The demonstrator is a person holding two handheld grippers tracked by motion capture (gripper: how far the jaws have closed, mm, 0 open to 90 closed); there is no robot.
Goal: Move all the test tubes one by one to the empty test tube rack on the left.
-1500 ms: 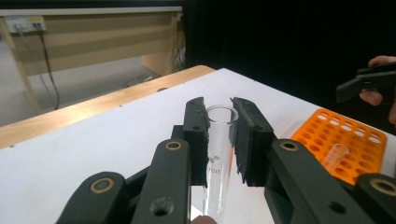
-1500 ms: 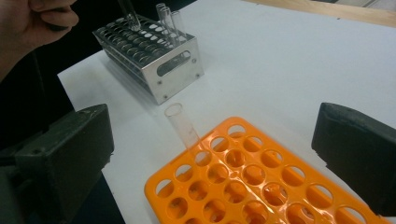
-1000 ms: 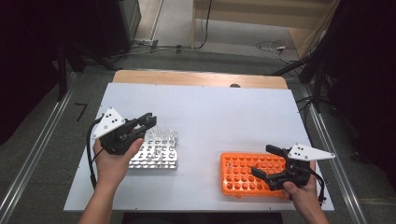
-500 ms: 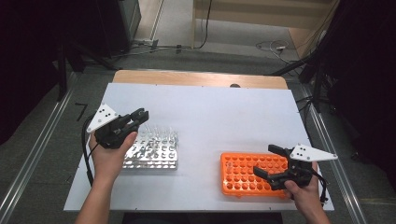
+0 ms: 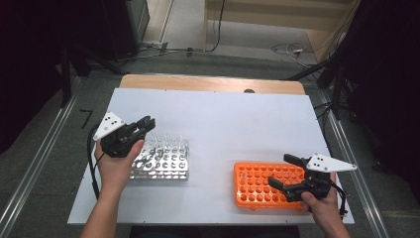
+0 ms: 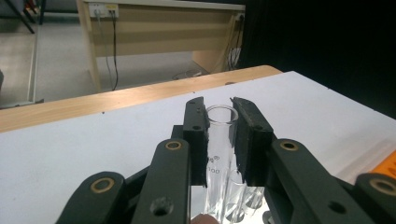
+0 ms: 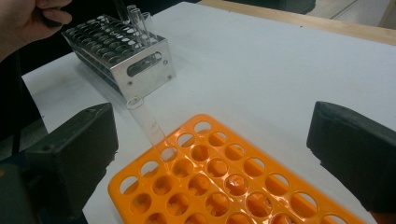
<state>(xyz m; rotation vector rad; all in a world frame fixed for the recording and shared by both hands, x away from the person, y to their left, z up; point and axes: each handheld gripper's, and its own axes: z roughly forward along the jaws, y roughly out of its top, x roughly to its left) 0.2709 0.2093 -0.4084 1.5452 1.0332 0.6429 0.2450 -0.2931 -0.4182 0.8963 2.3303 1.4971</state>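
Left gripper [image 6: 219, 135] jaws clamped on glass test tube [image 6: 217, 140] above metal rack [image 5: 163, 161]. Right gripper [image 5: 289, 173] jaws wide apart, empty, over orange rack [image 5: 257, 186].

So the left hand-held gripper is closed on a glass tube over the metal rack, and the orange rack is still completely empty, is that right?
Not quite. The left hand-held gripper is closed on a glass tube over the metal rack, but the orange rack is not empty: the right gripper view shows one clear tube already leaning in a hole near its corner.
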